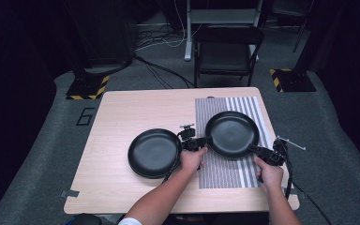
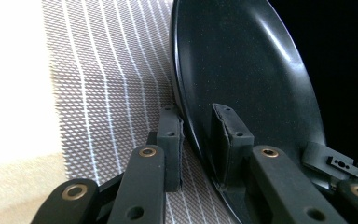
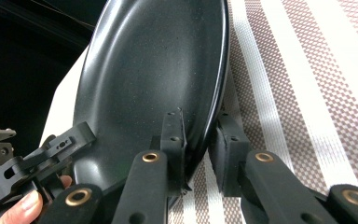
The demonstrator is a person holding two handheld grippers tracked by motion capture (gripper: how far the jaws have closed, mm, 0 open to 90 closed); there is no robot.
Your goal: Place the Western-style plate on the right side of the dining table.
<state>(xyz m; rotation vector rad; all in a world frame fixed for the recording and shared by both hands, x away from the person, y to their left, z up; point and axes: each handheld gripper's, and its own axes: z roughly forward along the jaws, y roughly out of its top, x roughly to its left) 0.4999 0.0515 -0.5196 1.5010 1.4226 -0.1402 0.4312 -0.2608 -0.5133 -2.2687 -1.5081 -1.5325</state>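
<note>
A black plate (image 1: 232, 133) lies level over the striped mat (image 1: 225, 171) on the right half of the wooden table (image 1: 122, 112); whether it touches the mat I cannot tell. My left gripper (image 1: 202, 141) is shut on the plate's left rim, the rim pinched between its pads (image 2: 170, 140). My right gripper (image 1: 258, 150) is shut on the right rim, one pad inside the plate (image 3: 158, 70) and one under it. A second black plate (image 1: 153, 152) rests on bare wood to the left, free of both grippers.
The mat (image 2: 102, 93) reaches nearly to the table's far and near edges. Beyond the table stand a black folding chair (image 1: 227, 54) and two stands with yellow-black bases (image 1: 88, 87). Cables run over the grey floor.
</note>
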